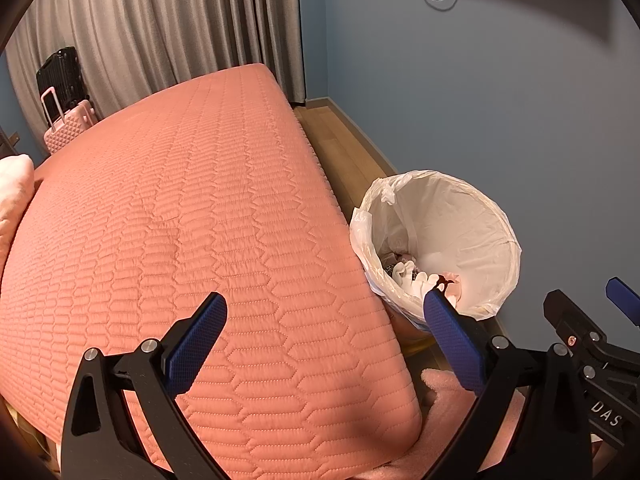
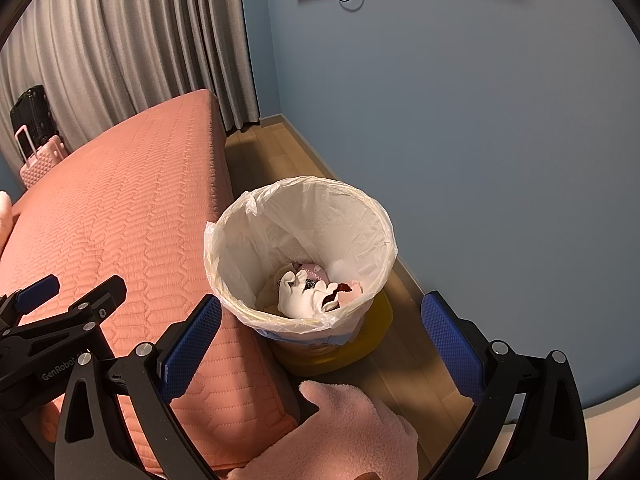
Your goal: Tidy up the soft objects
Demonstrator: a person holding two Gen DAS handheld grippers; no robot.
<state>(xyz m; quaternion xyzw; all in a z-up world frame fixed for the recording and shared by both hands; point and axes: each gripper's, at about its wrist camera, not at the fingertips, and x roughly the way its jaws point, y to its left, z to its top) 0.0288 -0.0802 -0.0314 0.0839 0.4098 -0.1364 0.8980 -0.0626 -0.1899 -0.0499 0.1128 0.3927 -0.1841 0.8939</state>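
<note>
A bin lined with a white plastic bag (image 2: 300, 216) (image 1: 444, 216) stands on the floor beside the bed's corner. Soft items lie in its bottom: white socks (image 2: 306, 296) (image 1: 406, 274) and pink and dark pieces. My left gripper (image 1: 326, 332) hovers open over the corner of the pink quilted bed (image 1: 192, 216), nothing between its blue pads. My right gripper (image 2: 320, 344) is open too, empty, just in front of the bin. It shows at the right edge of the left wrist view (image 1: 592, 320). A fuzzy pink fabric (image 2: 352, 428) (image 1: 444, 400) hangs below both grippers.
A blue wall (image 2: 480, 120) runs close behind the bin, with a strip of wood floor (image 2: 272, 148) between it and the bed. Grey curtains (image 1: 160, 20), a black suitcase (image 1: 60, 72) and a pink suitcase (image 1: 68, 128) stand beyond the bed. A pale pink pillow (image 1: 12, 192) lies at the left.
</note>
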